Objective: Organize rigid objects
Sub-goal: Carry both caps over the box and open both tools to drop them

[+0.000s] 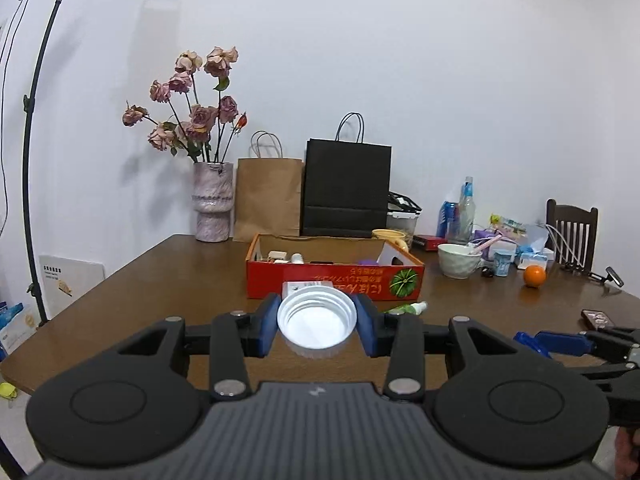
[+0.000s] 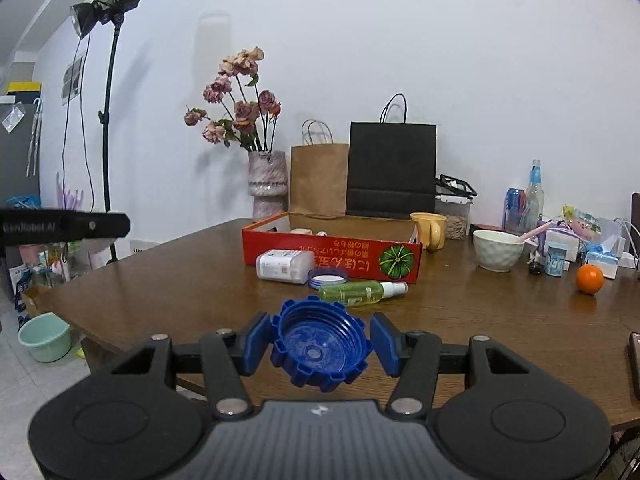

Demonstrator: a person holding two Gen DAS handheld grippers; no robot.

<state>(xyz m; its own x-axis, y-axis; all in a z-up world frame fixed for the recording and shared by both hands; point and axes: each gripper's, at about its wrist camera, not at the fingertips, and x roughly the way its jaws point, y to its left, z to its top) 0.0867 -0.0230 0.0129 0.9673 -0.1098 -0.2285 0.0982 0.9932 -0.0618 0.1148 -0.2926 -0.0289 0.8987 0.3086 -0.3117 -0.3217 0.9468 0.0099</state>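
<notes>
My left gripper [image 1: 317, 328] is shut on a white threaded lid [image 1: 317, 322], its open side facing the camera, held above the near part of the brown table [image 1: 160, 280]. My right gripper [image 2: 322, 346] is shut on a blue ridged cap [image 2: 322, 344], also hollow side up. The right gripper [image 1: 532, 342] shows at the right edge of the left wrist view. Ahead stands a red cardboard box [image 2: 332, 258] [image 1: 336, 278] holding several small items. In front of it lie a white bottle [image 2: 284, 266], a blue-rimmed lid [image 2: 328, 278] and a green spray bottle [image 2: 362, 291].
Behind the box stand a vase of dried roses [image 1: 213, 204], a brown paper bag [image 1: 267, 198] and a black paper bag [image 1: 347, 188]. To the right are a yellow mug [image 2: 430, 230], a white bowl [image 2: 498, 250], an orange [image 2: 589, 279], bottles and clutter. A light stand [image 2: 106, 128] rises on the left.
</notes>
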